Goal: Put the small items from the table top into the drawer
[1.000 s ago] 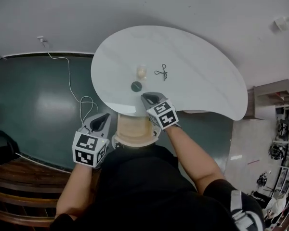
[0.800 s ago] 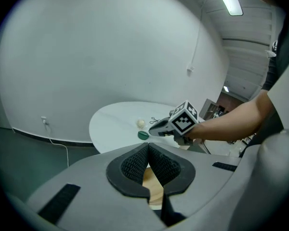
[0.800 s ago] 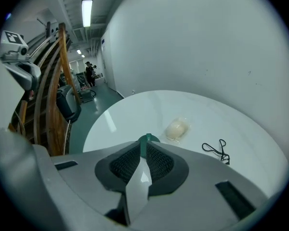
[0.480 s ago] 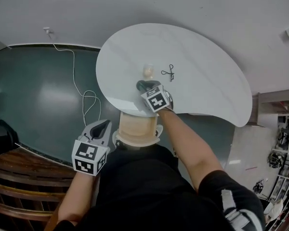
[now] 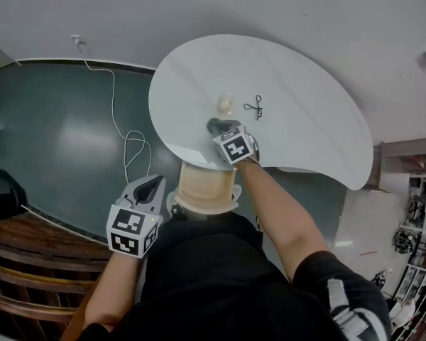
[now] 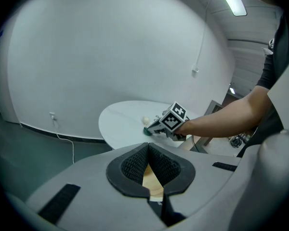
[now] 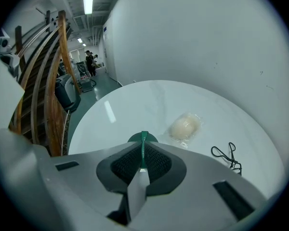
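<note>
On the white kidney-shaped table (image 5: 305,119) lie a flat dark green disc (image 5: 213,125), a pale round item in clear wrap (image 5: 225,104) and a thin black wire tool (image 5: 255,107). My right gripper (image 5: 216,128) reaches over the near edge; its jaws are closing, and the pads pinch the disc (image 7: 143,137) edge-on. The wrapped item (image 7: 185,127) and the wire tool (image 7: 227,155) lie just beyond, apart from it. My left gripper (image 5: 154,182) hangs shut and empty off the table's left, beside a round light-wood unit (image 5: 204,190).
A white cable (image 5: 121,126) loops over the dark green floor left of the table. Curved wooden rails (image 5: 21,268) run at the lower left. Shelving (image 5: 405,162) stands off the table's right end. A white wall lies behind the table.
My right gripper has moved forward from the table's near edge onto the green disc. The left gripper has barely shifted.
</note>
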Demonstrator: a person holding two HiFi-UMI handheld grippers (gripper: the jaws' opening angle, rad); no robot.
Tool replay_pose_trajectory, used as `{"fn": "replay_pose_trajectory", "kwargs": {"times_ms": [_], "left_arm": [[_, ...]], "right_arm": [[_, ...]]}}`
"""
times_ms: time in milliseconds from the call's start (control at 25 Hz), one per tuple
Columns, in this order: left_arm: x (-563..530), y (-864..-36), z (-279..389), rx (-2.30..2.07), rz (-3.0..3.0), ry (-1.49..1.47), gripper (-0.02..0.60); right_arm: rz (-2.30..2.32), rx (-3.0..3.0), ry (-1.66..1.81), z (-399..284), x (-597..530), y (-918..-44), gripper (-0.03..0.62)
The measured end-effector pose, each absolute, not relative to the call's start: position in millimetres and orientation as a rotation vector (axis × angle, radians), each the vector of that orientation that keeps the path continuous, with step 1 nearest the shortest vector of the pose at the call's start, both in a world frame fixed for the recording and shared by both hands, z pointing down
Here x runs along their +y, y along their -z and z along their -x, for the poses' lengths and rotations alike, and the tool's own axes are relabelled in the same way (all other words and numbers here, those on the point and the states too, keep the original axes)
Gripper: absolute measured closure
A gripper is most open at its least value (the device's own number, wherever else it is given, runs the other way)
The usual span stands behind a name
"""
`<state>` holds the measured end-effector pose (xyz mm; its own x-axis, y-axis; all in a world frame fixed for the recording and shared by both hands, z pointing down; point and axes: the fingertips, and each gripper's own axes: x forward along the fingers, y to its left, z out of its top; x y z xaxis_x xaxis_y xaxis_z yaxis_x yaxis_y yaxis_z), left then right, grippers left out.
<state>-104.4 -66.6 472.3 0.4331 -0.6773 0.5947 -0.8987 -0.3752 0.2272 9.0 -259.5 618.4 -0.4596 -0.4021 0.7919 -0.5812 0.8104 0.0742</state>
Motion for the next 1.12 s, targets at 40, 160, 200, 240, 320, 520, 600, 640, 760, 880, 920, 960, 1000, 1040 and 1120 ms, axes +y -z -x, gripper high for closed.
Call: {"fn": "replay_pose_trajectory", "kwargs": {"times_ms": [40,160,200,240,320,520,600,640,760,880,920,960,1000,1040,1120], "left_arm": [[-66.2,-472.3,104.3,-1.321,-2.172,-0.562,0.566],[-65.2,-473.0,101.5,-1.306,-2.19,-0.578,0.566],[-65.0,-472.5,99.8,-1.297,-2.198,-0.581,0.566],[-64.8,-471.3,98.1,-1.288,-2.208,-0.584,0.566],[-65.5,-468.0,95.6,-1.272,-2.232,-0.589,0.566],[-71.7,-463.9,93.0,-1.228,-2.267,-0.568,0.566],[-76.5,-464.0,94.5,-1.213,-2.266,-0.548,0.566],[-78.8,-464.4,95.2,-1.207,-2.267,-0.544,0.566],[-82.3,-467.5,93.3,-1.194,-2.284,-0.566,0.566],[-82.9,-472.7,88.8,-1.177,-2.304,-0.601,0.566],[-82.8,-474.4,87.3,-1.171,-2.309,-0.607,0.566],[-82.5,-476.0,85.7,-1.164,-2.312,-0.613,0.566],[-81.8,-477.7,83.8,-1.156,-2.316,-0.619,0.566],[-81.0,-479.4,81.6,-1.146,-2.319,-0.625,0.566],[-80.3,-481.4,76.5,-1.125,-2.325,-0.635,0.566]], "right_arm": [[-0.724,-2.118,-0.26,-8.8,-258.0,-616.8,0.577],[-0.734,-2.127,-0.268,-11.6,-252.7,-610.5,0.577],[-0.74,-2.13,-0.271,-13.4,-250.7,-607.2,0.577],[-0.747,-2.135,-0.273,-15.2,-248.8,-603.2,0.577],[-0.766,-2.147,-0.274,-18.7,-244.6,-593.6,0.577],[-0.823,-2.201,-0.294,-29.0,-227.2,-566.9,0.577],[-0.841,-2.227,-0.304,-31.8,-217.7,-557.7,0.577],[-0.847,-2.237,-0.309,-33.0,-212.0,-554.0,0.577],[-0.861,-2.267,-0.325,-38.7,-192.1,-547.4,0.577],[-0.888,-2.278,-0.336,-45.6,-174.2,-544.0,0.577],[-0.894,-2.281,-0.339,-46.7,-169.0,-542.3,0.577],[-0.898,-2.286,-0.345,-47.1,-163.6,-540.6,0.577],[-0.898,-2.291,-0.352,-47.3,-157.8,-539.7,0.577],[-0.892,-2.292,-0.359,-47.9,-151.3,-540.2,0.577],[-0.87,-2.286,-0.367,-49.8,-137.2,-544.7,0.577]]}}
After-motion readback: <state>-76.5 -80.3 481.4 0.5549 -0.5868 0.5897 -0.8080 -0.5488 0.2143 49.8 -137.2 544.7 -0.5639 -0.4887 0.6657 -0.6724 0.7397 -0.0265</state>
